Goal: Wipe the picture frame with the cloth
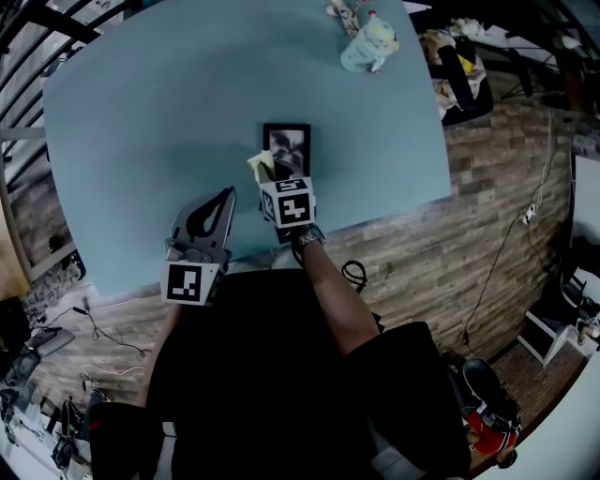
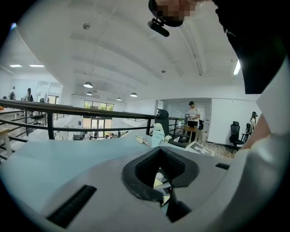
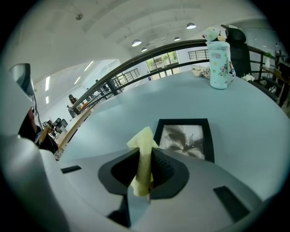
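Note:
A small black picture frame (image 1: 287, 142) lies flat on the blue-green table (image 1: 150, 112), just ahead of my right gripper (image 1: 274, 176). That gripper is shut on a folded yellow cloth (image 1: 260, 164), which sticks up between the jaws. In the right gripper view the cloth (image 3: 144, 141) stands upright in the gripper (image 3: 145, 156), with the frame (image 3: 185, 139) close beyond and slightly right. My left gripper (image 1: 225, 195) hovers over the table's near edge, left of the frame, shut with nothing held. In its own view the left gripper (image 2: 159, 156) points across the table.
A pale blue bottle with a plush topper (image 1: 368, 42) stands at the table's far right, beside some small items (image 1: 339, 11). A dark railing (image 3: 136, 63) runs behind the table. A bag (image 1: 459, 70) sits off the right edge on the brick-patterned floor.

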The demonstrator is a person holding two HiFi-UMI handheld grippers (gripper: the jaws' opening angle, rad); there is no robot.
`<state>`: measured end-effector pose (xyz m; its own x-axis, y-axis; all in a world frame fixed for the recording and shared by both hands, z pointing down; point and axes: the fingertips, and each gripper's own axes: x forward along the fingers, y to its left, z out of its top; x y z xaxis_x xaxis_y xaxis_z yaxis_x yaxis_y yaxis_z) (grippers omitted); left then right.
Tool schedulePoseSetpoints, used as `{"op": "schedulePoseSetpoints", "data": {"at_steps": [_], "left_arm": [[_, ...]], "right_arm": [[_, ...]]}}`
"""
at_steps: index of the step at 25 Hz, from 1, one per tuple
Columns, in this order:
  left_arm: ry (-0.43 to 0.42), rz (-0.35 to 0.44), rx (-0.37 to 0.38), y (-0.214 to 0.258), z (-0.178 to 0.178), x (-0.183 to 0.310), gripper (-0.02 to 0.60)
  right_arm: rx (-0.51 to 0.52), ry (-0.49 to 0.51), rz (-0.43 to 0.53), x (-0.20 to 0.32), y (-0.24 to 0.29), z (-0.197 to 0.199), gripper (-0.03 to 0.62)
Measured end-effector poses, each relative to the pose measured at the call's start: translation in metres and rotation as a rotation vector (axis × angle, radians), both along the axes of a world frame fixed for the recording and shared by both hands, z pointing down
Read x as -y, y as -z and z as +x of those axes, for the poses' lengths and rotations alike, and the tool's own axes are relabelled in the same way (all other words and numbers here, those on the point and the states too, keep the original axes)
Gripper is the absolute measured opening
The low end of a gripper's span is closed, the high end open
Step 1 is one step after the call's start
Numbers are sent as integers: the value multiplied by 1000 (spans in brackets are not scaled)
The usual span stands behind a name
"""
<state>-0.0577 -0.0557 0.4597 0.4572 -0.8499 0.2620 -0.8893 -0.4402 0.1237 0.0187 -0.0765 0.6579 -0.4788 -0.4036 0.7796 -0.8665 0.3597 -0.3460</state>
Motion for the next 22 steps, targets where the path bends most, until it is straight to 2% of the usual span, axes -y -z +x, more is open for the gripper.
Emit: {"op": "schedulePoseSetpoints", "data": {"at_steps": [10,17,22], "left_arm": [[-1,-7,-1,-1,1,6,-3],[-21,42,-12,2,10,11,-3],[-28,6,-3,1,17,11,-3]], "right_arm": [[-20,-9,-6,3,-2,11,58],[-31,-13,-17,2,-5,24,58],[-35,-35,-18,4,-3,35,58]]}}
